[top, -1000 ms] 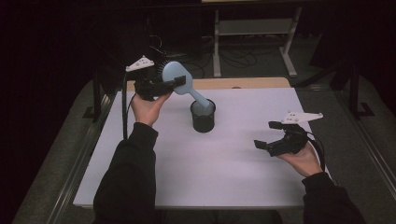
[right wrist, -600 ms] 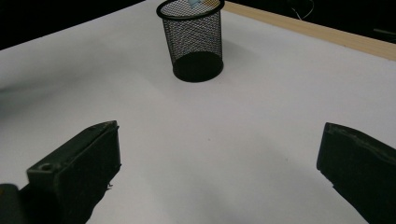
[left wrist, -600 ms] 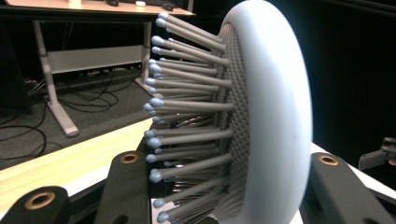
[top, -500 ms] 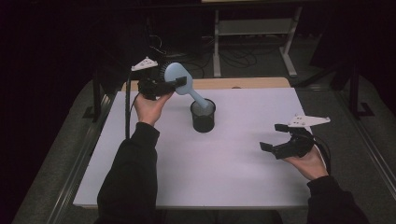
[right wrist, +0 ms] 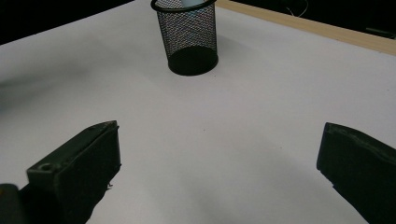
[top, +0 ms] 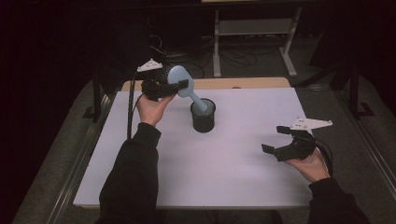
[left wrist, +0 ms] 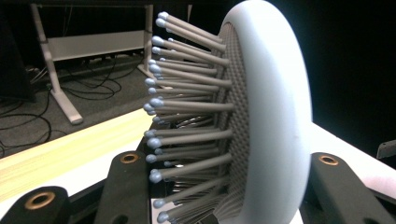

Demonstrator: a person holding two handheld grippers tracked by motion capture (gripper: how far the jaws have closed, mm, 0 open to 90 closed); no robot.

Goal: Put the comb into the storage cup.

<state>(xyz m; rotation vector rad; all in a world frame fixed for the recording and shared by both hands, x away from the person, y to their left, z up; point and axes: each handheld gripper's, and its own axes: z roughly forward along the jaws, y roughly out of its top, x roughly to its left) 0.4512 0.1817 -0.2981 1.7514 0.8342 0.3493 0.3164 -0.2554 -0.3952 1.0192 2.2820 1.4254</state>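
A pale blue hairbrush (top: 179, 78) is held by its round head in my left gripper (top: 180, 86), which is shut on it above the table's far left. Its handle slants down to the right into a black mesh cup (top: 203, 119) standing upright on the white table top (top: 224, 163). In the left gripper view the bristled head (left wrist: 271, 116) sits between the two black jaws, bristles pointing left. My right gripper (top: 281, 139) hovers open at the table's right side with nothing in it. In the right gripper view its jaws stand wide apart (right wrist: 219, 154), facing the mesh cup (right wrist: 187, 39).
A wooden strip (top: 252, 83) runs along the table's far edge. Beyond it, on the dark floor, stand a white metal frame (top: 254, 28) and loose cables (top: 233, 58). A dark post (top: 96, 93) stands at the table's left.
The right hand has drifted slightly to the right, still open. The left hand and the brush have stayed in place, the handle in the cup throughout.
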